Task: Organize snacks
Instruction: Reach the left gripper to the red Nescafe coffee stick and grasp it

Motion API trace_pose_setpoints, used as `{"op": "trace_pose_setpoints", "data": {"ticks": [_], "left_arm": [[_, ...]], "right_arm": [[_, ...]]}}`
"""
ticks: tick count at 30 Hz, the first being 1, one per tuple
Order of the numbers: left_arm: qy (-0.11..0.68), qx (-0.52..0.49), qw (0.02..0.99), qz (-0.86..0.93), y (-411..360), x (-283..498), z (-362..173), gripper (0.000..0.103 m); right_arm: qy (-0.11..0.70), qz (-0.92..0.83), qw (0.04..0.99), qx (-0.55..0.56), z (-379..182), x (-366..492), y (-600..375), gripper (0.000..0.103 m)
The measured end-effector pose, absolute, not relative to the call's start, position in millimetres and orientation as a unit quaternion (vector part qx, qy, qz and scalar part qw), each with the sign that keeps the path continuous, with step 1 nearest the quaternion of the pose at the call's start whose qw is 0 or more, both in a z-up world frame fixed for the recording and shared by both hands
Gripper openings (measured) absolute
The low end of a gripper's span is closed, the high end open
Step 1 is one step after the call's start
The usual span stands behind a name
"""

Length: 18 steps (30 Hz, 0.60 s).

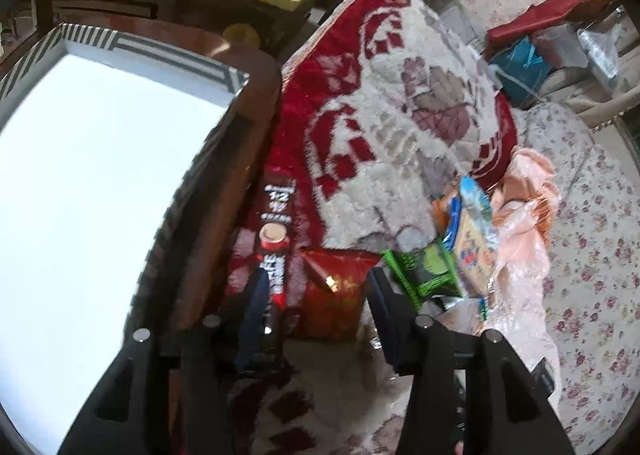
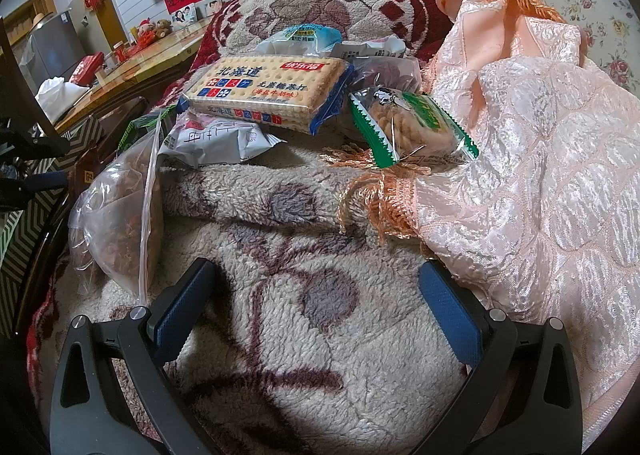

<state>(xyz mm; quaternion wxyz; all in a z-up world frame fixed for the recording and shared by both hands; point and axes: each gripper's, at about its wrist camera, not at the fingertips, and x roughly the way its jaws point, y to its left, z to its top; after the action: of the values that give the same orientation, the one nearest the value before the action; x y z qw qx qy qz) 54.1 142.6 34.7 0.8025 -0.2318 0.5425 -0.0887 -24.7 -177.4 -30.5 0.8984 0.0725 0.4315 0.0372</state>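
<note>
In the left wrist view my left gripper (image 1: 316, 291) is open above a red snack bag (image 1: 336, 295) that lies between its jaws. A dark coffee box (image 1: 276, 239) lies just left of it, beside the white bin (image 1: 92, 183). A green packet (image 1: 424, 271) and a biscuit pack (image 1: 472, 239) lie to the right. In the right wrist view my right gripper (image 2: 316, 295) is open and empty over the fleece blanket (image 2: 280, 335). Ahead lie the biscuit pack (image 2: 268, 93), a green cookie packet (image 2: 412, 127), a white pouch (image 2: 216, 143) and a clear zip bag (image 2: 120, 215).
A white bin with a striped rim (image 1: 120, 43) stands left of the snacks against a wooden frame (image 1: 240, 159). A peach quilt (image 2: 540, 175) is bunched at the right. A wooden table (image 2: 132, 67) stands far left. More packets (image 2: 308, 37) lie behind the biscuits.
</note>
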Motion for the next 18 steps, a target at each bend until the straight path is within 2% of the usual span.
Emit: {"op": "trace_pose_setpoints", "data": {"ticks": [18], "left_arm": [[0.57, -0.125, 0.812, -0.019, 133, 55, 30, 0.053]], "right_arm": [[0.431, 0.037, 0.898, 0.073, -31, -25, -178, 0.103]]}}
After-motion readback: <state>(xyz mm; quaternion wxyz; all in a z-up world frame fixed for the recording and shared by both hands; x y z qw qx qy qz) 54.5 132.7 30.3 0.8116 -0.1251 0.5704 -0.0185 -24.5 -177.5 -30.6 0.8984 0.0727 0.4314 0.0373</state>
